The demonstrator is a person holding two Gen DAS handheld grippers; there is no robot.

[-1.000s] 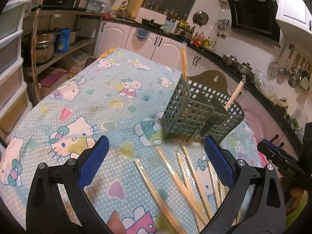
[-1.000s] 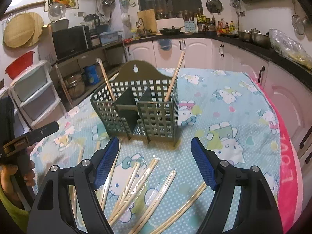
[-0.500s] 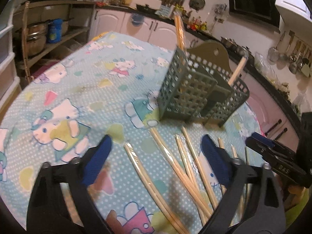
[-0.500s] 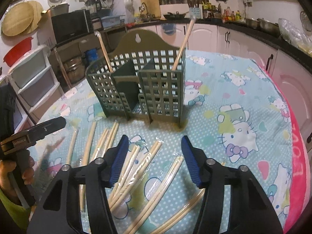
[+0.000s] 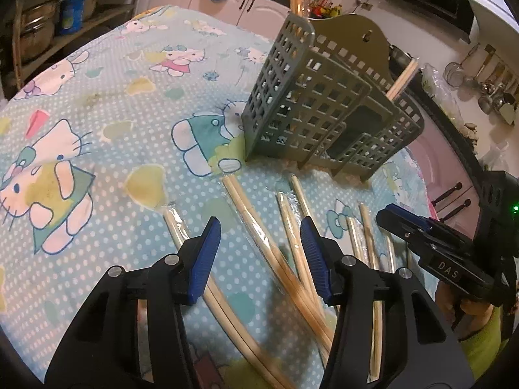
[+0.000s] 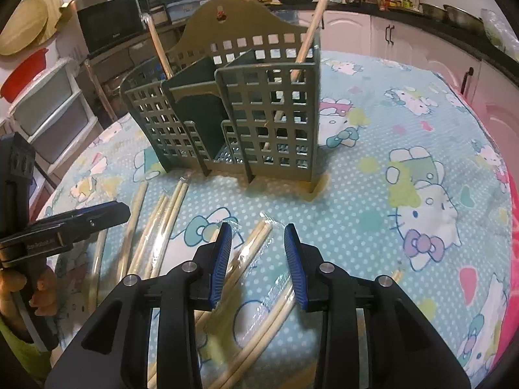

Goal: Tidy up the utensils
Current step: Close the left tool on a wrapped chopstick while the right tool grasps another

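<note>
A grey-green lattice utensil holder (image 5: pixel 308 107) (image 6: pixel 269 113) stands on the cartoon-cat tablecloth (image 5: pixel 97 113), with a wrapped chopstick pair (image 6: pixel 311 22) leaning in its right compartment and another (image 6: pixel 159 48) at its left. Several wrapped chopstick pairs lie on the cloth in front of it. My left gripper (image 5: pixel 260 225) hangs low over one lying pair (image 5: pixel 249 214), which runs between its closing jaws; the pads do not touch it. My right gripper (image 6: pixel 258 228) is also closing, and a wrapped pair (image 6: pixel 259 236) lies between its blue pads without being pressed.
The right gripper (image 5: pixel 387 215) shows at the right of the left wrist view, close beside more chopsticks (image 5: pixel 366 227). Kitchen cabinets (image 6: pixel 405 35) run behind the table, and plastic drawers (image 6: pixel 48 103) stand at the left. The table's pink edge (image 6: pixel 514 227) lies to the right.
Both grippers have sunk toward the chopsticks on the cloth and tipped further down. Both pairs of jaws have narrowed a good deal. The holder now looms larger.
</note>
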